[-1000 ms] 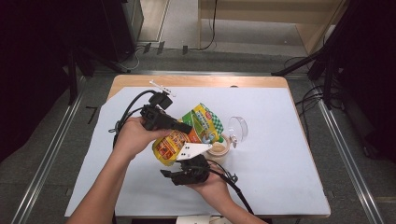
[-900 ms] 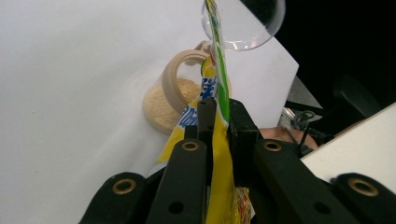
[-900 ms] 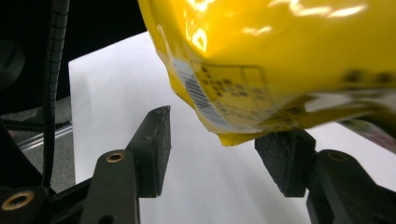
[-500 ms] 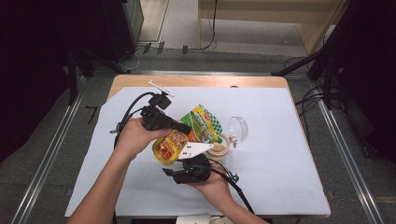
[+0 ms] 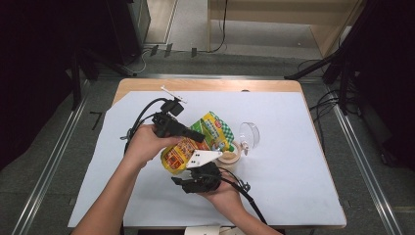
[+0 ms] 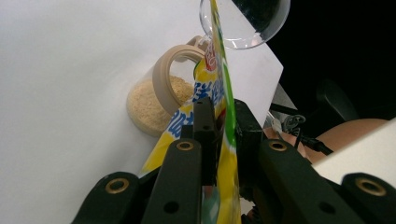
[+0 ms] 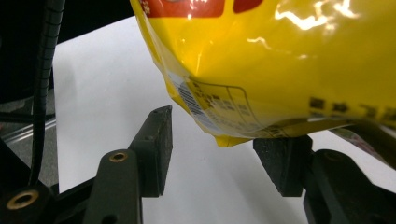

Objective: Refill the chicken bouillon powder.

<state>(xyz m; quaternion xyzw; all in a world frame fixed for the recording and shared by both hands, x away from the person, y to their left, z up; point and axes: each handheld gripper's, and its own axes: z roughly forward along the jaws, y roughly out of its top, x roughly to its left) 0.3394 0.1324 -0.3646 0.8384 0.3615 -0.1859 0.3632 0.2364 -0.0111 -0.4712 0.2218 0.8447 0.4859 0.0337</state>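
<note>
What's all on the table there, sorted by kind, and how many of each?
Yellow snack pouch: 1
Clear jar of tan powder: 1
Clear round lid, hinged open at the jar: 1
Handheld grippers: 2, the left gripper shut on the pouch, the right gripper open under its bottom corner
White sheet covering the table: 1
Total: 6

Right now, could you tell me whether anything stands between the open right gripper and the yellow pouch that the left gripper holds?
Nothing visible does. The right gripper stands open just beneath the yellow pouch, with only bare white table cover behind the gap. The left gripper is clamped on the pouch higher up.
</note>
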